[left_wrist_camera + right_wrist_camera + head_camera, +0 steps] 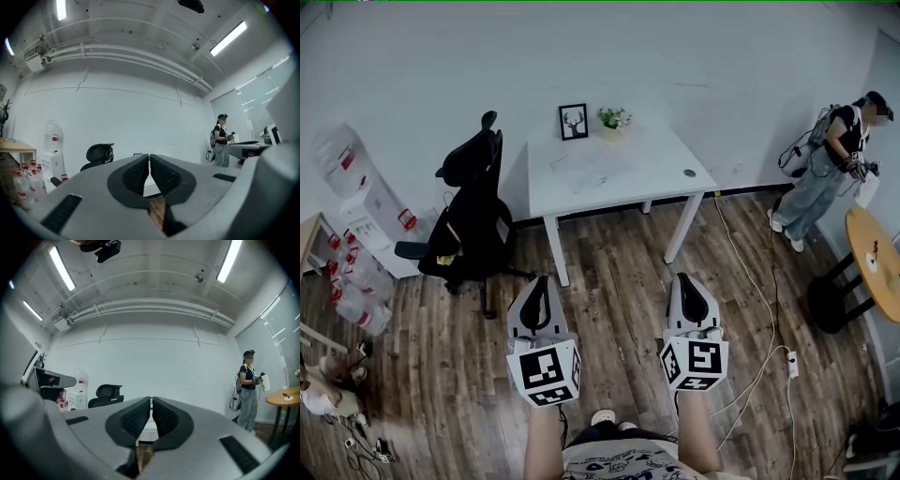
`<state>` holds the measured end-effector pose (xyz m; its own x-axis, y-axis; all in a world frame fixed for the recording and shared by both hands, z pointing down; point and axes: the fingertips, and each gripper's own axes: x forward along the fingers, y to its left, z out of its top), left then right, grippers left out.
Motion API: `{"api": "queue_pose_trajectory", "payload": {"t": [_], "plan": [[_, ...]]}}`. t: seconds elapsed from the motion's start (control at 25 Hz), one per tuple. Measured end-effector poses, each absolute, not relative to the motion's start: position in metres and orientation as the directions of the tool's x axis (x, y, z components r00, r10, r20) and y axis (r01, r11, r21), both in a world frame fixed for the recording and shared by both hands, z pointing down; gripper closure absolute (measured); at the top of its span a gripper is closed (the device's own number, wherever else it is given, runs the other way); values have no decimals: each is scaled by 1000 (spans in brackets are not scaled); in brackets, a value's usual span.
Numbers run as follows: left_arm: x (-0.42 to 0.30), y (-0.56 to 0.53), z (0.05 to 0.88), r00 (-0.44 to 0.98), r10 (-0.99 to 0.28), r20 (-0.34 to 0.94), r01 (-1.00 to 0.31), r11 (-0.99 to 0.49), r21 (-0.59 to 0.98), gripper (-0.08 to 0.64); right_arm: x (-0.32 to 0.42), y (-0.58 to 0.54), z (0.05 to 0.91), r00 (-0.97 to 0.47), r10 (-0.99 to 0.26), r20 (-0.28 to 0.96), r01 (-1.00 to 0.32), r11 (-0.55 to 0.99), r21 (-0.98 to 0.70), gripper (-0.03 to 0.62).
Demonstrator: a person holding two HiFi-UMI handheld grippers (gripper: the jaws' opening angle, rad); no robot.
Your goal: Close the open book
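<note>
Spanning the whole head view, the wood-plank floor (619, 281) carries every item listed below. A white wall (581, 56) stands behind it.

1. Tabletop (666, 164): white, on white legs, set against the wall, well ahead of both tongs.
2. Office chair (473, 216): black, just beside the tabletop's left edge.
3. Water dispenser (366, 220): at the far left, with spare bottles (356, 300) grouped at its base.
4. Person (825, 173): standing at the far right near the wall, with a round wooden table (881, 258) nearby.
5. Left tongs (542, 279): held level over the floor and pointing toward the tabletop. The left gripper view shows the ribbed pads clenched against each other.
6. Right tongs (684, 277): held level, parallel to the left tongs and well apart from them. The pads are likewise clenched together.
7. Open book (586, 171): lying flat near the middle of the tabletop with pale pages facing up; neither tongs touches it. Detail is faint.
8. Picture frame (573, 121): upright at the tabletop's rear edge.
9. Potted plant (614, 118): just beside the frame.
10. Power strip (791, 364): on the floor at the right, joined to a white cable (759, 281).
</note>
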<state>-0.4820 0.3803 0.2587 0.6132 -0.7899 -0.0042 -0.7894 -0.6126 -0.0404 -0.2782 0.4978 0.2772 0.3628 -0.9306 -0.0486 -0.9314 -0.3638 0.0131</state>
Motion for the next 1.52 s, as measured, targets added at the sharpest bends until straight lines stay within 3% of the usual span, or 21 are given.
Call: {"api": "queue_pose_trajectory", "payload": {"t": [0.6,0.72,0.8,1.52], "plan": [[-473,358,273,656,-755,17,-754,-656,-39,532,-284,479,290,392,-920,-25,-919,-393,19,560],[-465,351,275,664,-747,21,-746,-665,-36,436,-278,472,293,392,-920,-19,-920,-392,15,560],[-459,345,276,662,-749,23,-748,-663,-39,436,-272,466,294,389,-921,-19,-921,-389,13,560],[-332,232,279,578,-816,25,-815,-578,-35,436,-125,338,289,320,-947,-32,-947,-320,17,560]]}}
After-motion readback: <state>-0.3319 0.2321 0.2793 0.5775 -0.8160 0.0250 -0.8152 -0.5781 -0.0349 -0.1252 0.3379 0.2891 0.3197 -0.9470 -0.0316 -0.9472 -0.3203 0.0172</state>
